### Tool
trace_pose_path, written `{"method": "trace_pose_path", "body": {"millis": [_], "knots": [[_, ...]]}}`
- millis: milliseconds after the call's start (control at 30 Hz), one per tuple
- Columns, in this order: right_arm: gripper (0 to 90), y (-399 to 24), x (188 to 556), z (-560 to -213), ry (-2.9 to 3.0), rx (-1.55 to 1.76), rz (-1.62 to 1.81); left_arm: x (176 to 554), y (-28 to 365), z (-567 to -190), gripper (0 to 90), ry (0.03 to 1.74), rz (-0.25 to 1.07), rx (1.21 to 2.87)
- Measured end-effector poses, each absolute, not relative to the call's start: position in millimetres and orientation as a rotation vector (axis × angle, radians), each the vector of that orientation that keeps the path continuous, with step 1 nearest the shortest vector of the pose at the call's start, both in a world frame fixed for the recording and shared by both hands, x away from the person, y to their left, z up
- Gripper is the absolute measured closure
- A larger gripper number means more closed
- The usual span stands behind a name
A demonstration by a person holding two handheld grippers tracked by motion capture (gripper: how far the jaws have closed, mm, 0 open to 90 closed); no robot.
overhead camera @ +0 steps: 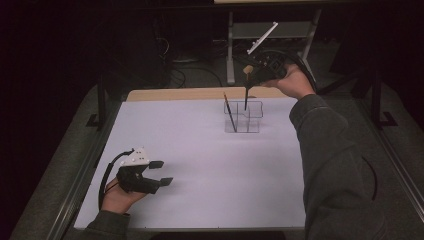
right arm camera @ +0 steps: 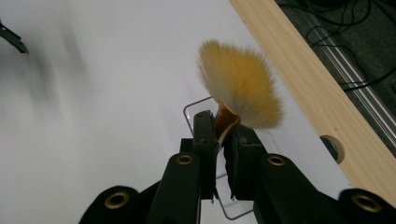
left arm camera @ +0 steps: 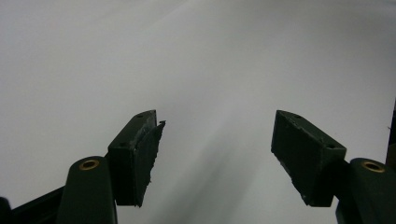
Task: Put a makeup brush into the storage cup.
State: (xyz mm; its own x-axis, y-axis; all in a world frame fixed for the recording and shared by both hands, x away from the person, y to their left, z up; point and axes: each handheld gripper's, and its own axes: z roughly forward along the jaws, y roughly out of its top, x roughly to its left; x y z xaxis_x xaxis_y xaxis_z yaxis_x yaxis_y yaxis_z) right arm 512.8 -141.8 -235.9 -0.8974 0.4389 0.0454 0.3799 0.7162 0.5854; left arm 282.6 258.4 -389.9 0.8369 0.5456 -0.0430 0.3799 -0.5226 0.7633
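The left gripper [overhead camera: 159, 173] sits nearest, idle over the white table [overhead camera: 200, 165] with its jaws standing apart and nothing between them, well away from the work. Far across, the right gripper [overhead camera: 248, 76] is clamped on a brush [right arm camera: 238, 88], bristles up and handle pointing straight down. The clear organizer [overhead camera: 243, 116] stands right beneath that gripper, and the handle tip appears to dip into a rear compartment. A thin pencil [overhead camera: 229, 111] leans in the compartment beside it.

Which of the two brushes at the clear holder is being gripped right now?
The fan brush with the pale yellow bristles, clamped in the right tongs above the clear holder. The thin brush leans in the holder untouched.
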Motion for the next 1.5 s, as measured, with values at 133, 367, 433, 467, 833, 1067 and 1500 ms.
{"method": "trace_pose_path", "body": {"millis": [133,367,433,467,833,1067,1500], "knots": [[82.4,-141,516,-240,2.819,0.687,0.927,283,259,-390,31.3,0.67,0.257,2.186],[82.4,-136,519,-242,2.812,0.696,0.917,282,258,-390,31.1,0.679,0.251,2.183],[82.4,-136,519,-243,2.809,0.705,0.918,282,258,-391,31.1,0.678,0.249,2.186],[82.4,-136,520,-243,2.804,0.708,0.918,282,259,-391,31.1,0.677,0.25,2.187],[82.4,-137,522,-245,2.792,0.745,0.911,281,258,-391,30.9,0.674,0.251,2.186],[82.4,-137,525,-249,2.79,0.759,0.901,281,259,-391,30.7,0.678,0.249,2.183],[82.4,-137,527,-252,2.768,0.787,0.899,280,258,-391,30.7,0.683,0.247,2.171]]}}
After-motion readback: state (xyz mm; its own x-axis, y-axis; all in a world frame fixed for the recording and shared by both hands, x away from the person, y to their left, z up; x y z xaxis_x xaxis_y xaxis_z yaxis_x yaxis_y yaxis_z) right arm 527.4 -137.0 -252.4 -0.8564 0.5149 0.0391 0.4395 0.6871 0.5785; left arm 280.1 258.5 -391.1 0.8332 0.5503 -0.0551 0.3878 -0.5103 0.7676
